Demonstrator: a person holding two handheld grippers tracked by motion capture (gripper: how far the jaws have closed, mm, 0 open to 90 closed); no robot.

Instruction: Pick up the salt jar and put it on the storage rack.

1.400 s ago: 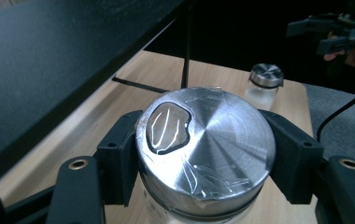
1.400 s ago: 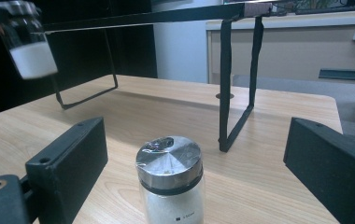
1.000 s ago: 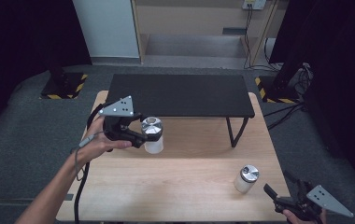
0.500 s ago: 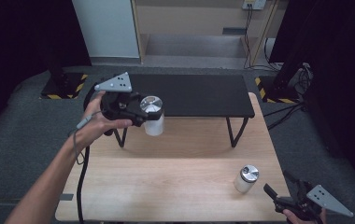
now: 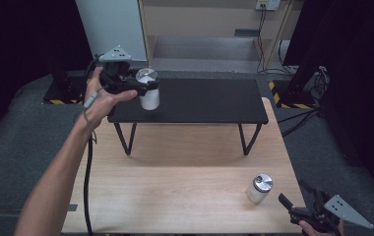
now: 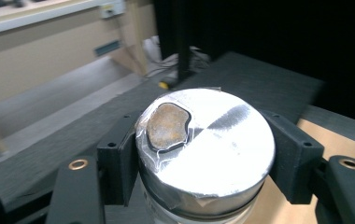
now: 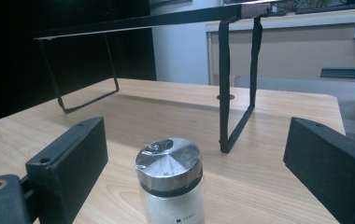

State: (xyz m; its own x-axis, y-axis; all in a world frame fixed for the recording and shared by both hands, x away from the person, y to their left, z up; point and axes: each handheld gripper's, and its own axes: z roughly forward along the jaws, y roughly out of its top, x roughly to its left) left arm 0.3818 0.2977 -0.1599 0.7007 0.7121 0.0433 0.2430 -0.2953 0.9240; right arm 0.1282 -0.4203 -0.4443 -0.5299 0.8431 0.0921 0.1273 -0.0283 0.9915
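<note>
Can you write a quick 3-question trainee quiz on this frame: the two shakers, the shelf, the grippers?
1. True or false: the left gripper is shut on a shaker with a silver lid.
2. Where does the second shaker stand?
A. on the black shelf
B. on the wooden table, near the right gripper
C. on the floor
3. Fill in: the right gripper's jaws are ____.

Key
1. True. In the left gripper view both pads press the shaker just under its lid, and the high view shows it lifted over the left end of the black shelf.
2. B. It stands on the wooden table.
3. Open. In the right gripper view they stand wide apart, clear of the shaker on either side.
</note>
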